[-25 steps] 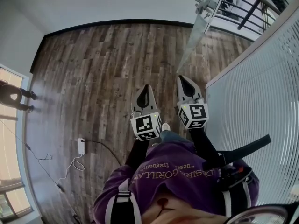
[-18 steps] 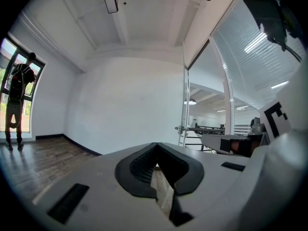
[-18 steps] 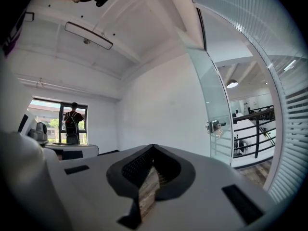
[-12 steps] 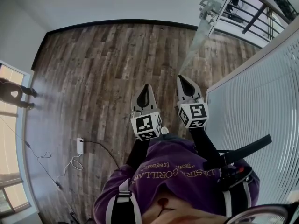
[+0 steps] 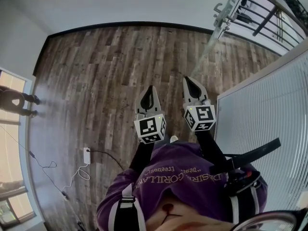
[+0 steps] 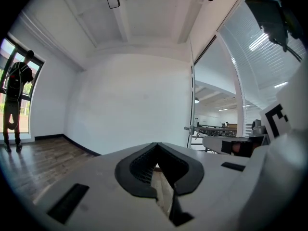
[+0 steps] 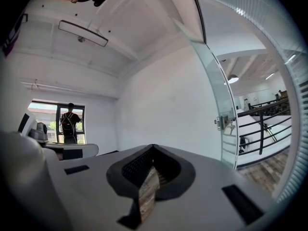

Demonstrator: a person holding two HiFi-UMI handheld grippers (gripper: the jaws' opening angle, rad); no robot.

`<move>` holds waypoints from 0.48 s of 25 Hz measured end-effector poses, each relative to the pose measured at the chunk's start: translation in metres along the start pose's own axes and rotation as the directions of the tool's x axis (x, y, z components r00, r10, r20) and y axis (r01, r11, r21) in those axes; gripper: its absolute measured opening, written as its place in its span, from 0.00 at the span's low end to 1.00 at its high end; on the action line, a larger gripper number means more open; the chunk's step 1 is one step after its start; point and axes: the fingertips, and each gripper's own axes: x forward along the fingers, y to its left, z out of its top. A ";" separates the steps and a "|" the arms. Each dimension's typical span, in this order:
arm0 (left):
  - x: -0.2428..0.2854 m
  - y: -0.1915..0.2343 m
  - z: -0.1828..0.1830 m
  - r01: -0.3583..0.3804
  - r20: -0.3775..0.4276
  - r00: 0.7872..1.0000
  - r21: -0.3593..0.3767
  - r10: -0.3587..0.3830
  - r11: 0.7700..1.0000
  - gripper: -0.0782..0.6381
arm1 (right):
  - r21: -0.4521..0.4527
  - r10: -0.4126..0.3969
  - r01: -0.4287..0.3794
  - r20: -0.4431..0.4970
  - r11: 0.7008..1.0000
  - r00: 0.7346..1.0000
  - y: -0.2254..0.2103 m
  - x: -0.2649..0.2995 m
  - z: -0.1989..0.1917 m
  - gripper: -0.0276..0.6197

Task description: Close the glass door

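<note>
The glass door stands swung open into the room, its thin edge running up to a metal lock fitting. In the right gripper view the door rises at the right with its lock; in the left gripper view its edge shows right of centre. My left gripper and right gripper are held side by side over the wood floor, both shut and empty, short of the door. The jaw tips meet in the left gripper view and the right gripper view.
A slatted white partition fills the right side. A black railing lies beyond the doorway. A power strip with a trailing cable lies on the floor at left. A person stands at the left window. A white wall closes the far side.
The floor has slid past as both grippers moved forward together; the door's lock fitting sits further up and right in the head view. Both stay shut.
</note>
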 end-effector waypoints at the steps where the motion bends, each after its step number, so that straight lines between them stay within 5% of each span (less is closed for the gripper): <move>1: 0.007 0.006 0.004 0.005 0.001 1.000 0.004 -0.005 1.000 0.11 | 0.001 -0.002 0.002 0.003 1.000 1.000 0.002 0.009 0.002 0.03; 12: 0.068 0.080 0.024 0.022 -0.001 1.000 0.010 -0.022 1.000 0.11 | -0.002 -0.016 0.016 0.008 1.000 1.000 0.027 0.103 0.014 0.03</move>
